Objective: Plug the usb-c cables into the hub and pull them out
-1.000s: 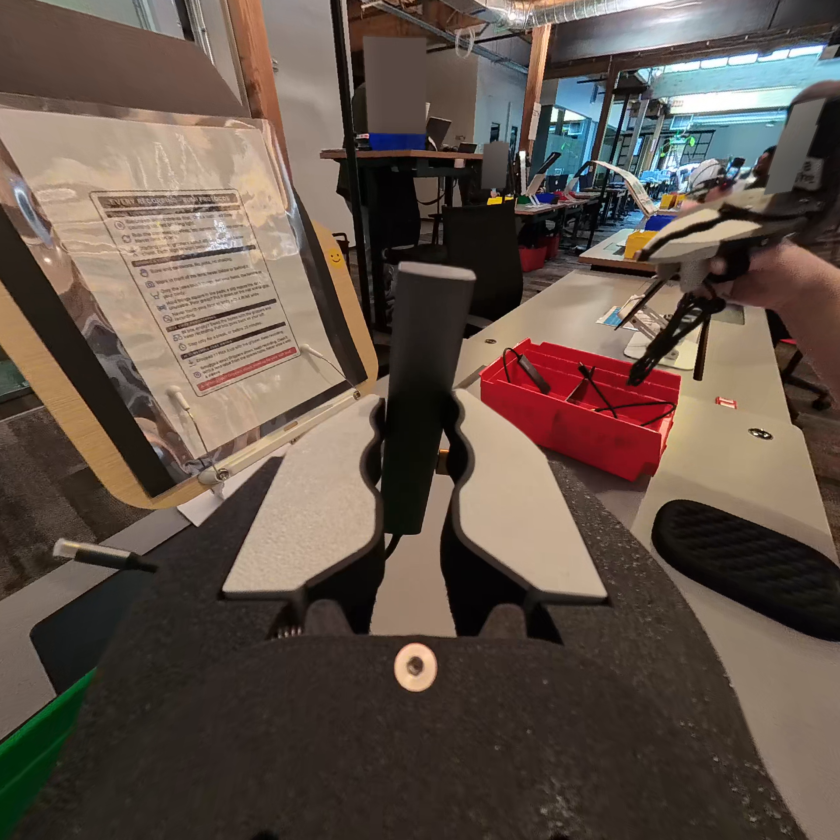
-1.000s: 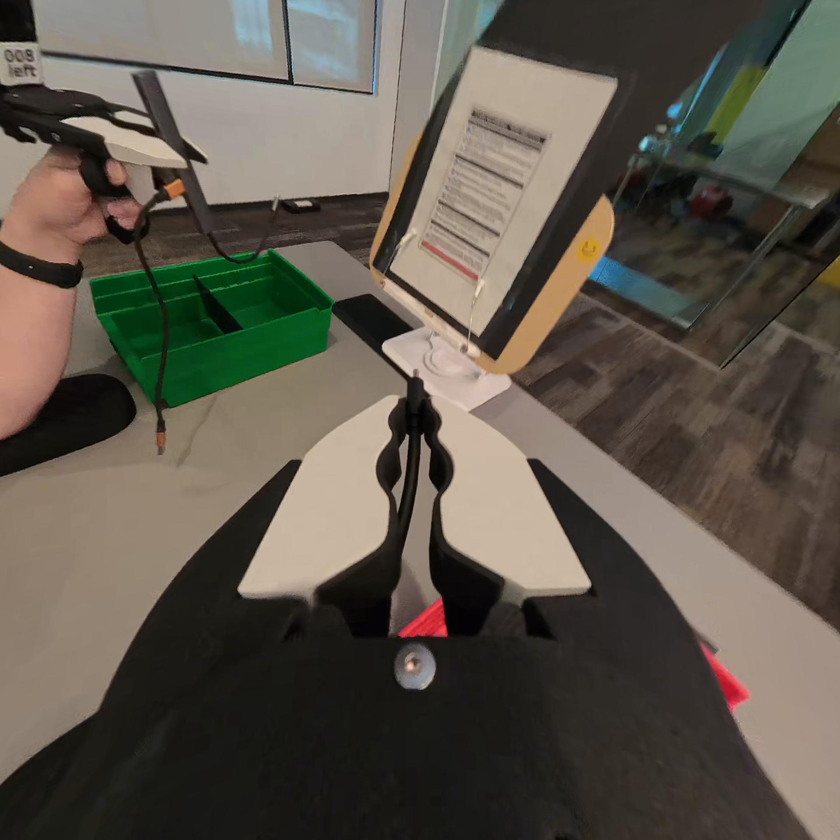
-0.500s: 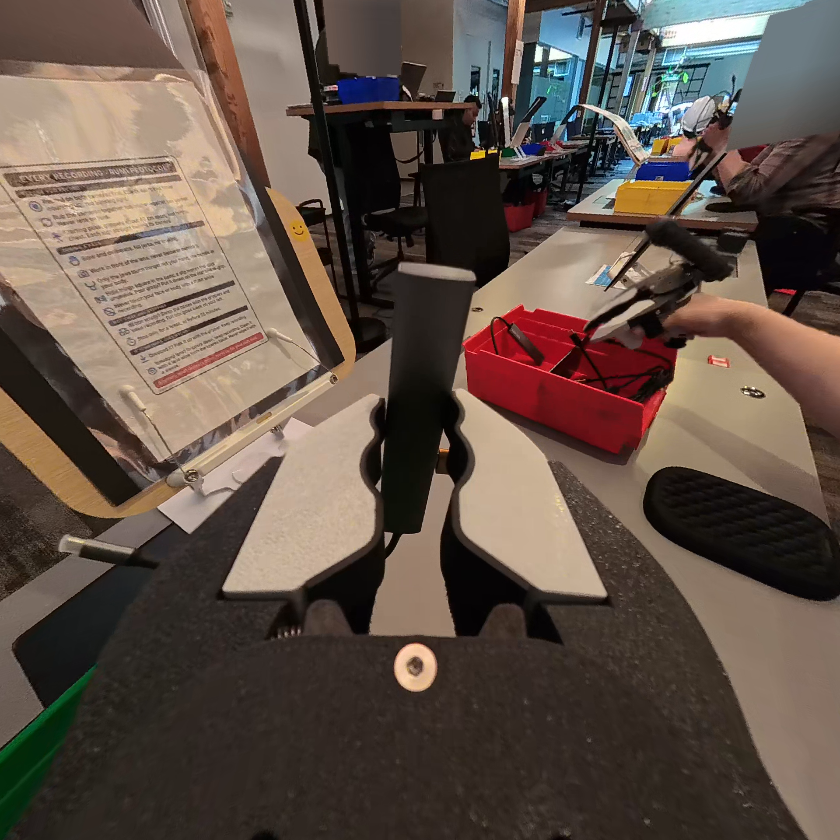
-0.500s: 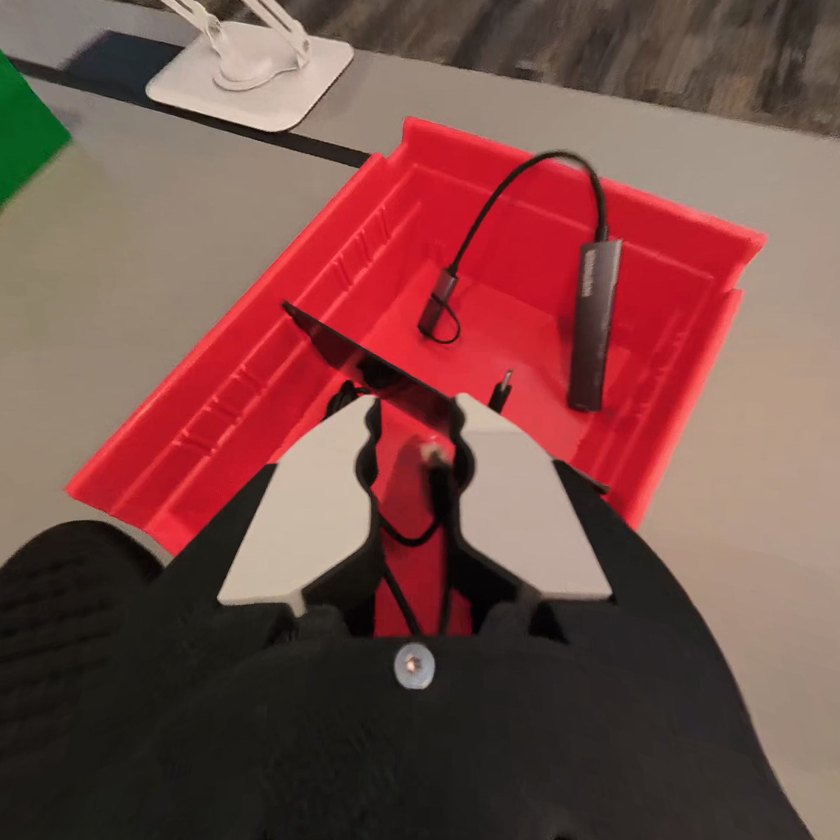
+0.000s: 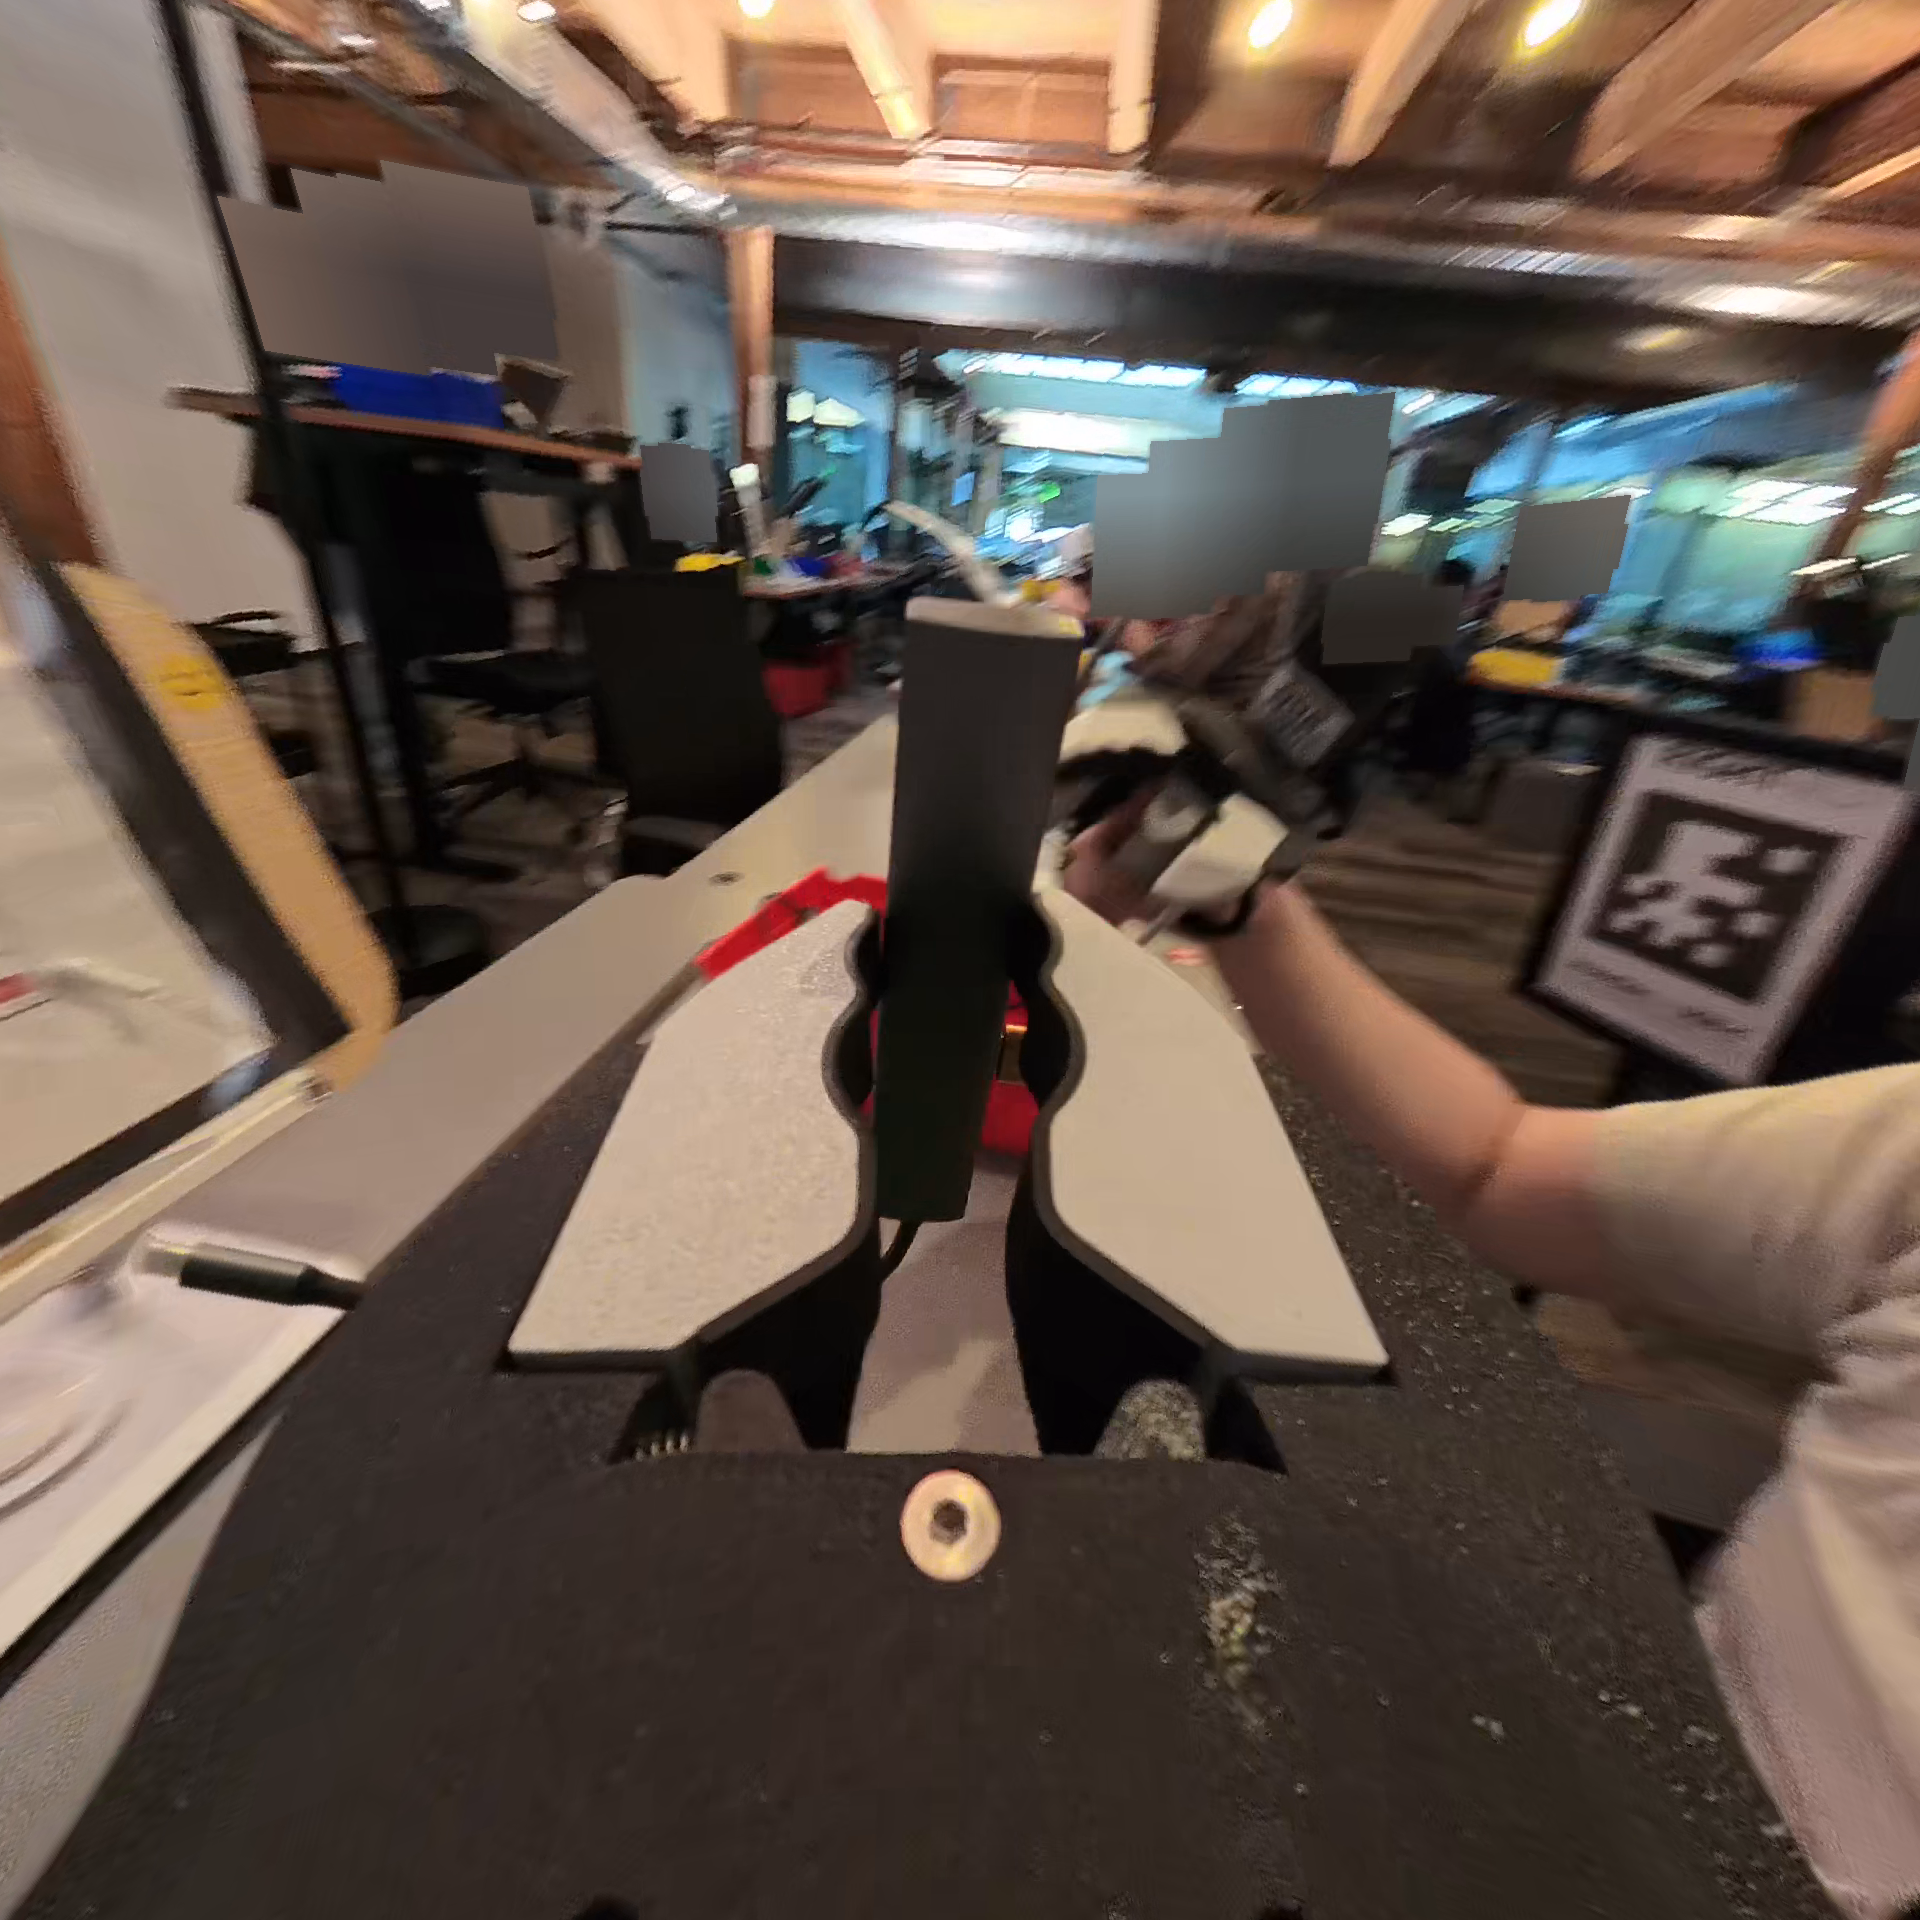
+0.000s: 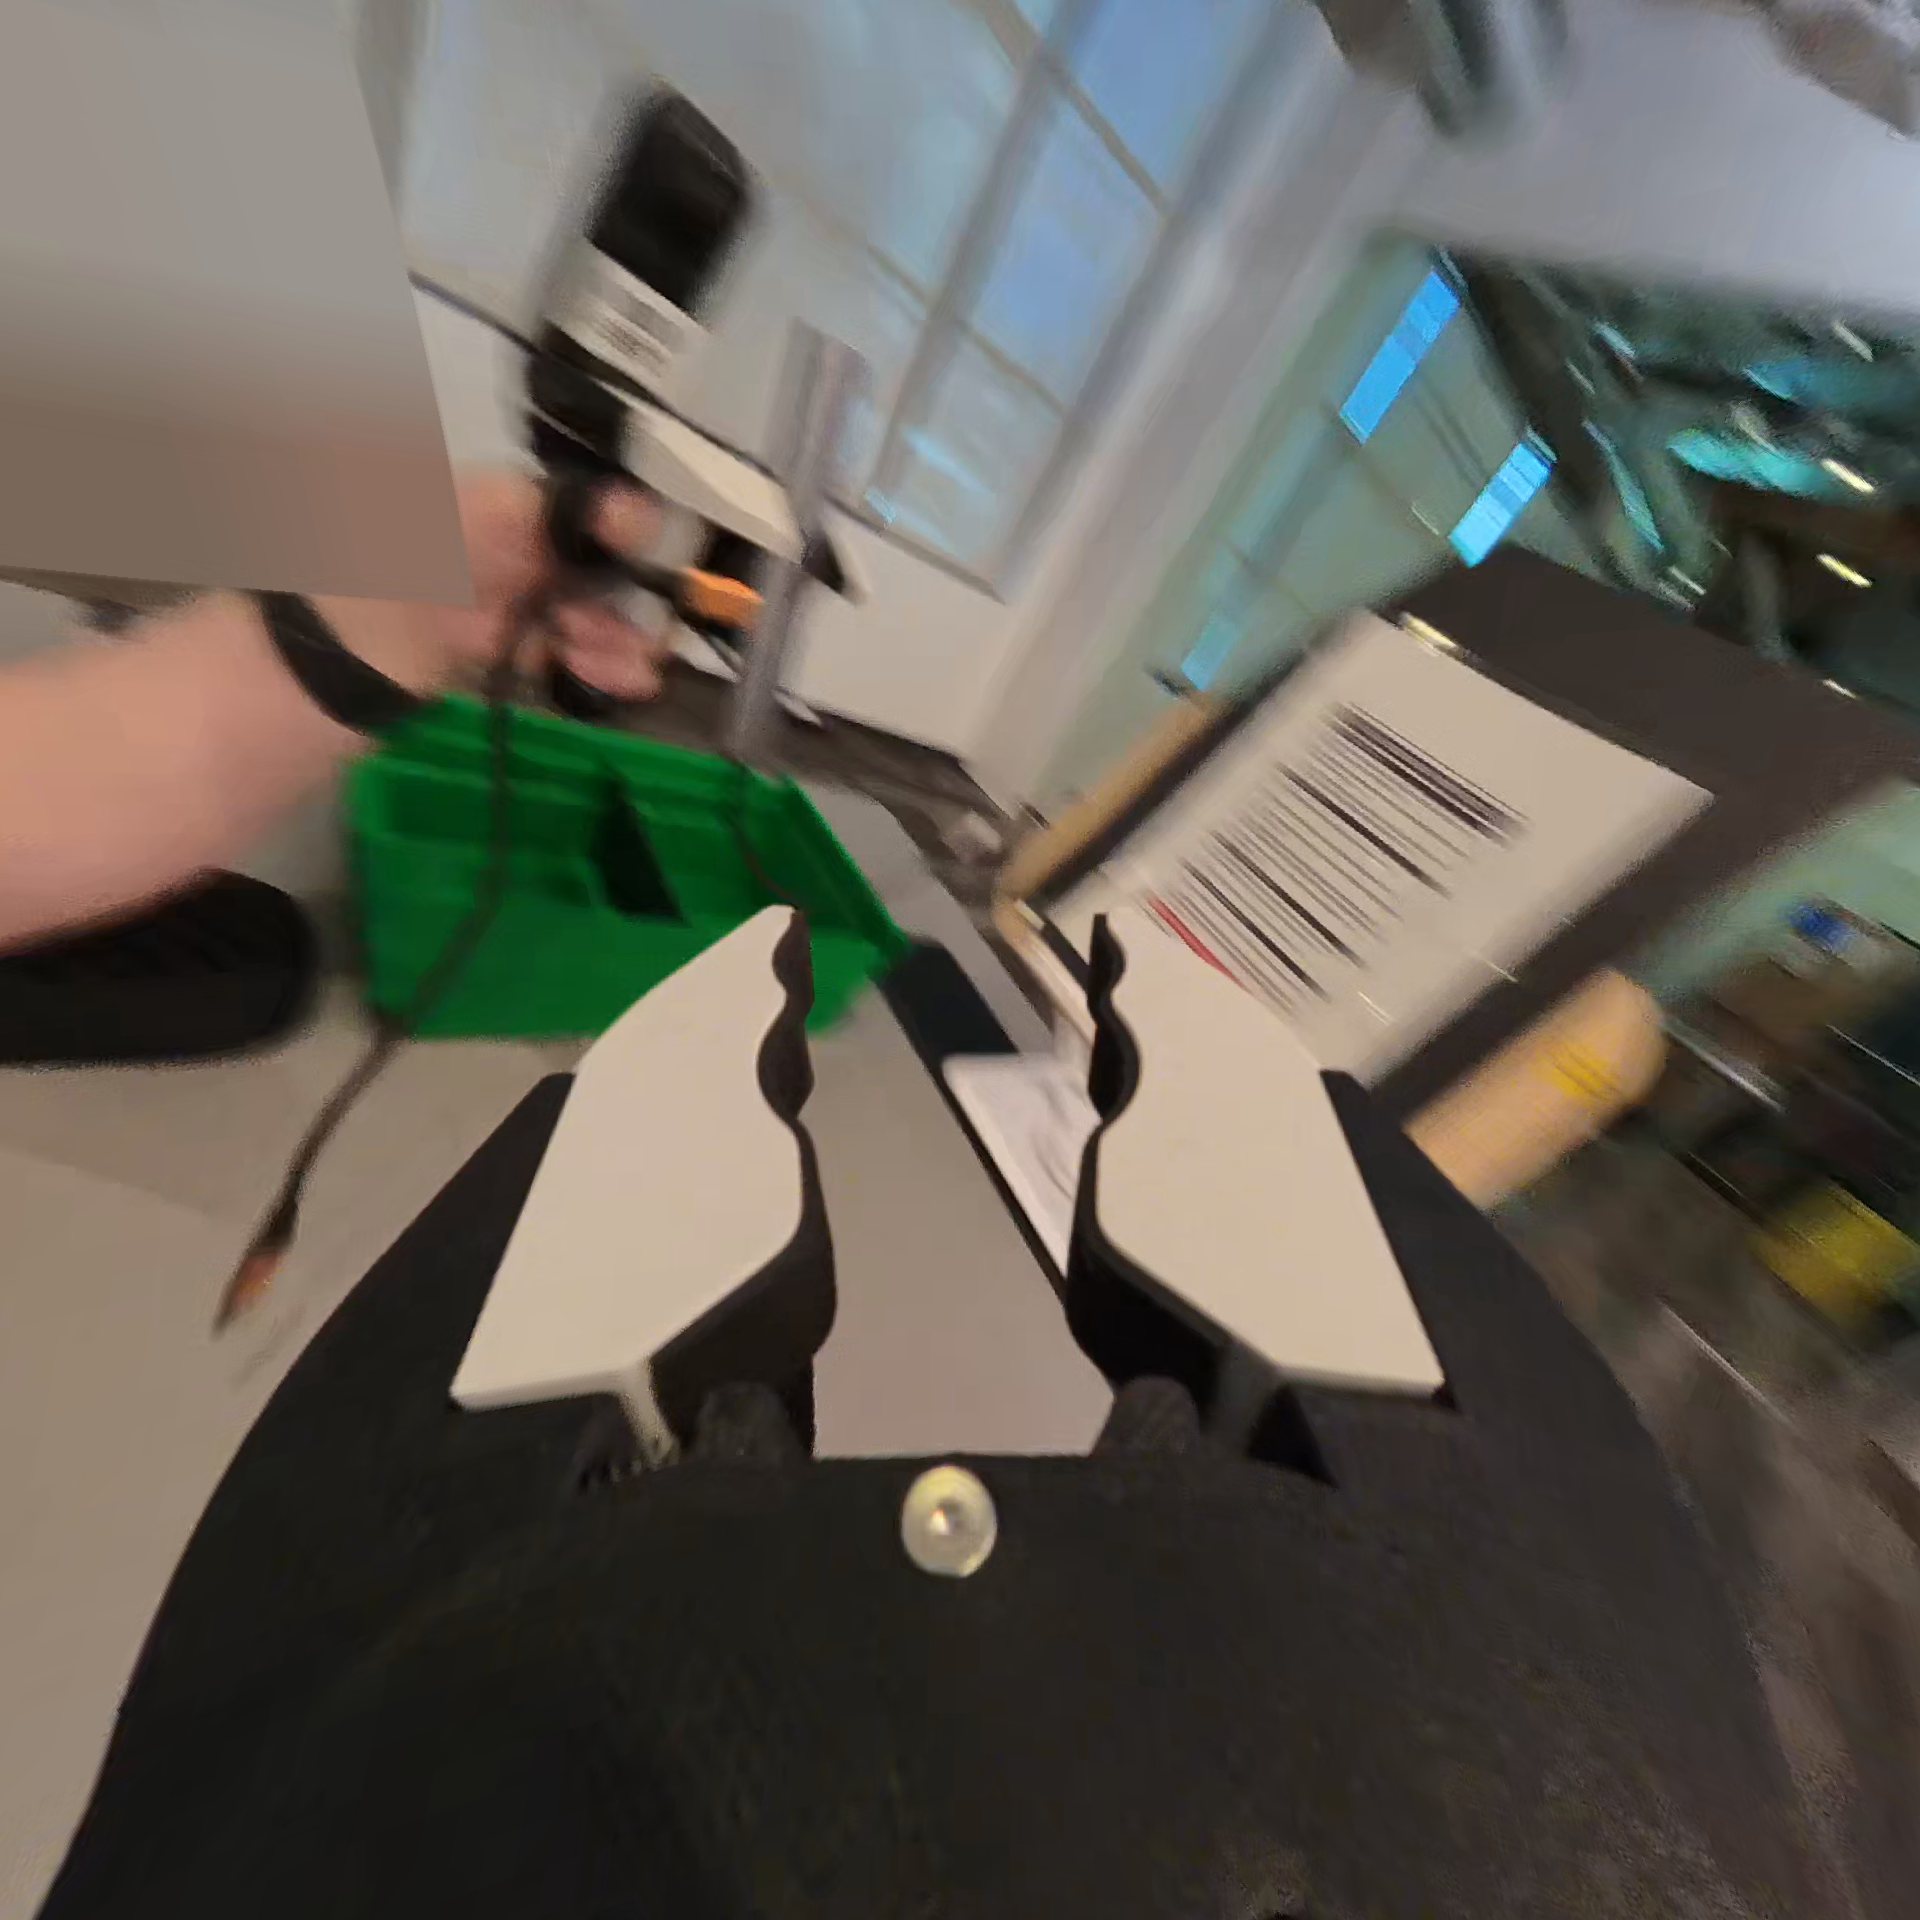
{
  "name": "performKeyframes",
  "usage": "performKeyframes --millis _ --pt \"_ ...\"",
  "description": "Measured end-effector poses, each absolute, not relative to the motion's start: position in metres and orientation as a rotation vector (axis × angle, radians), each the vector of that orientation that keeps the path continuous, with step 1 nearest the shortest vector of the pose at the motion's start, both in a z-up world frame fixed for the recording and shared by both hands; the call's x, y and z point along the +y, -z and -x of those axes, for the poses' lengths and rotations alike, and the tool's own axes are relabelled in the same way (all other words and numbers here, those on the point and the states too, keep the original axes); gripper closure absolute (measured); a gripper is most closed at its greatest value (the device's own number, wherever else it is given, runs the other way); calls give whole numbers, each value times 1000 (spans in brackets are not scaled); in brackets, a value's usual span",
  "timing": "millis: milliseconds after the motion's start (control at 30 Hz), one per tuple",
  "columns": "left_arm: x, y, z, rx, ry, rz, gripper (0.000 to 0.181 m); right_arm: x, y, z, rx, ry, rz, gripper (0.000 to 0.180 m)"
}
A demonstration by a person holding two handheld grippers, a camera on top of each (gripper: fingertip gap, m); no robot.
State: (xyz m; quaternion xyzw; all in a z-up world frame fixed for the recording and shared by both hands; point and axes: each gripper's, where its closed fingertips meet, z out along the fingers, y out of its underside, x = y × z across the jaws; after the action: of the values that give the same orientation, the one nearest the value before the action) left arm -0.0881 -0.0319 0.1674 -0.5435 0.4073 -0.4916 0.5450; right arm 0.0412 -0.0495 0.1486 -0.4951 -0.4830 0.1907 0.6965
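My left gripper (image 5: 948,925) is shut on a dark grey hub (image 5: 966,862), held upright above the table; the hub's own cable hangs from it with a plug (image 5: 244,1276) at the lower left. In the blurred right wrist view the left gripper (image 6: 800,530) shows at the upper left with the hub (image 6: 800,499), and a cable with an orange-tipped plug (image 6: 265,1252) dangles from it. My right gripper (image 6: 940,961) is open and empty above the grey table (image 6: 135,1122). It shows beyond the hub in the left wrist view (image 5: 1174,831), held in a hand.
A red bin (image 5: 769,925) lies behind the hub. A green bin (image 6: 582,862) stands on the table at the left, with a black wrist pad (image 6: 145,966) beside it. A tilted sheet on a stand (image 6: 1351,831) is at the right. A framed marker board (image 5: 1704,904) stands at the right.
My right gripper let go of the cable in the red bin, opened, and swung up and away toward the left gripper. My left gripper tilted upward, still holding the hub.
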Motion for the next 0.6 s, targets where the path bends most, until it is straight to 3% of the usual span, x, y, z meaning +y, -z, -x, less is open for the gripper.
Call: performKeyframes --millis 200,433,533,600 --pt "-42 -181 89 924 1394 1186 157 -44 -128 75 -1126 -911 1006 123" --pt "-38 -175 84 958 1345 1189 157 -35 -117 123 -1120 -1030 1034 114" --pt "-40 -170 77 981 1365 1194 157 -40 -121 114 -1054 -1276 1005 131" --pt "-42 -168 71 997 1392 1186 157 -34 -119 102 -1020 -1293 1000 156"
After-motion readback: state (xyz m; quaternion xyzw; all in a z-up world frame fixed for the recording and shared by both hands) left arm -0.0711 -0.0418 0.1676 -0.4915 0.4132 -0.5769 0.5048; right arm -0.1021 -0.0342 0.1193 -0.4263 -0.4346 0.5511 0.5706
